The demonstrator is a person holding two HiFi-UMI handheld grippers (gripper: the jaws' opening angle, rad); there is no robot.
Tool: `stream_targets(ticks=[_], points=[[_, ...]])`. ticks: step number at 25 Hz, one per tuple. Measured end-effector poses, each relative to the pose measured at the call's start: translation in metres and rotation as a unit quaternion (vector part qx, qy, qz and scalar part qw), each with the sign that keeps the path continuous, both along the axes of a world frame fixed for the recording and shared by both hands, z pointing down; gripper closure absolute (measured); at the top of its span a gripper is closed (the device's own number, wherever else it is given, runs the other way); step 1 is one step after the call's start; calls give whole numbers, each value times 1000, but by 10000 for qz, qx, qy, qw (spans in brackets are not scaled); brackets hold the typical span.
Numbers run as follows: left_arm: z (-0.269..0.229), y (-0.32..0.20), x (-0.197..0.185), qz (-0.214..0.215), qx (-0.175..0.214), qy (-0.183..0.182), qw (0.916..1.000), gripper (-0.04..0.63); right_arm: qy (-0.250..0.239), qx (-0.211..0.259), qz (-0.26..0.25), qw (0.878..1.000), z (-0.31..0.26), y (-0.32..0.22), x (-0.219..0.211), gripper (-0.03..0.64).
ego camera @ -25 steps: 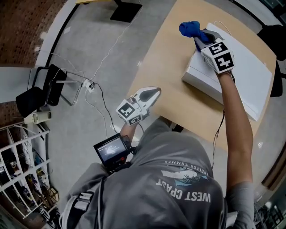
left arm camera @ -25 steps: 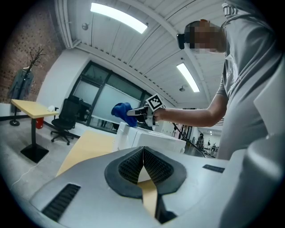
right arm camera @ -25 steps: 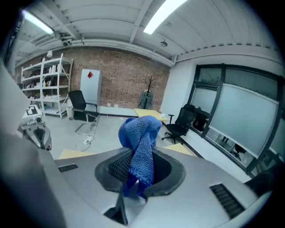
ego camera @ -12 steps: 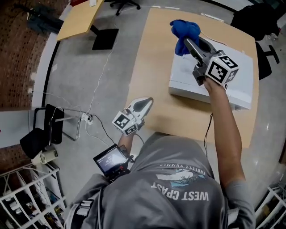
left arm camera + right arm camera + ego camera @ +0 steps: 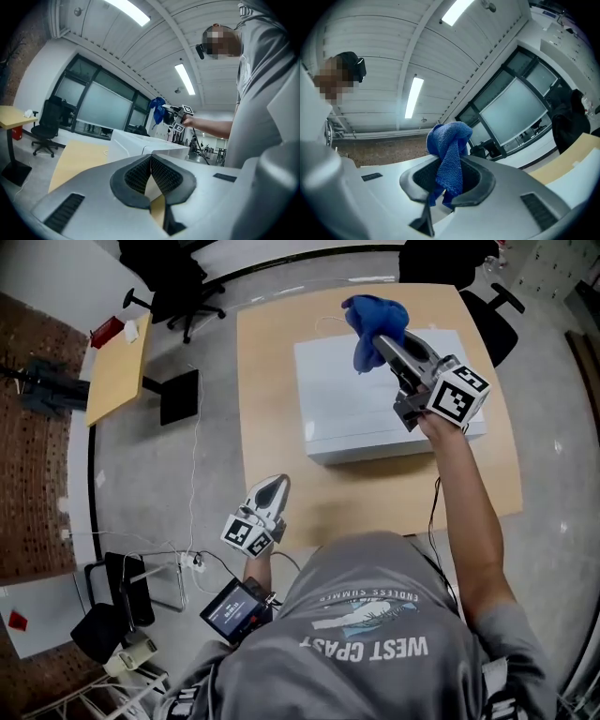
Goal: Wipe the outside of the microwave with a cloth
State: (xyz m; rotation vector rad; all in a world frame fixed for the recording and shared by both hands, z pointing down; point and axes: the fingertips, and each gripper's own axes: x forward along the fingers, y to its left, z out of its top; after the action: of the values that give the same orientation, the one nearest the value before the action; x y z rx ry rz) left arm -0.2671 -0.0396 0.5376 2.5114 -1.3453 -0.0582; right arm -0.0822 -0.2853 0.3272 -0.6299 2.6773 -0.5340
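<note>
- Desk [image 5: 272, 427], frame centre: bare margins being left all round microwave [image 5: 347, 409]; open floor at left.
- Microwave: not being touched; step judged as between wiping passes.
- Right gripper [image 5: 382, 345], upper centre: jaws being clamped on blue cloth [image 5: 375, 315], raised over microwave's far edge. Next move judged: cloth being lowered flat onto a face.
- Left gripper [image 5: 270, 491], at desk's near-left edge: jaws closed, empty.

We find the white microwave [image 5: 347, 399] resting level; the bunched blue cloth [image 5: 378, 315] hangs aloft near its 1 o'clock corner.
</note>
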Motion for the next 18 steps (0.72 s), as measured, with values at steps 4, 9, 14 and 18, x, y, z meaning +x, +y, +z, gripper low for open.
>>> stream_targets(ticks=[4,9,14,18], points=[[-7,-2,15,-65,-5,-73,10000,572,13,100,340,9994,-3,-9,69,537],[-5,-2,37,-58,-12,-208,9998,572,-94,80,800,9967,-3,-24,150,537],[-10,2,58,-138,-102,-316,9994,572,283,30,1227,9920,19,-33,215,537],[-12,4,72,-216,-203,-366,9989,572,925,126,1459,9849,41,-40,247,537]])
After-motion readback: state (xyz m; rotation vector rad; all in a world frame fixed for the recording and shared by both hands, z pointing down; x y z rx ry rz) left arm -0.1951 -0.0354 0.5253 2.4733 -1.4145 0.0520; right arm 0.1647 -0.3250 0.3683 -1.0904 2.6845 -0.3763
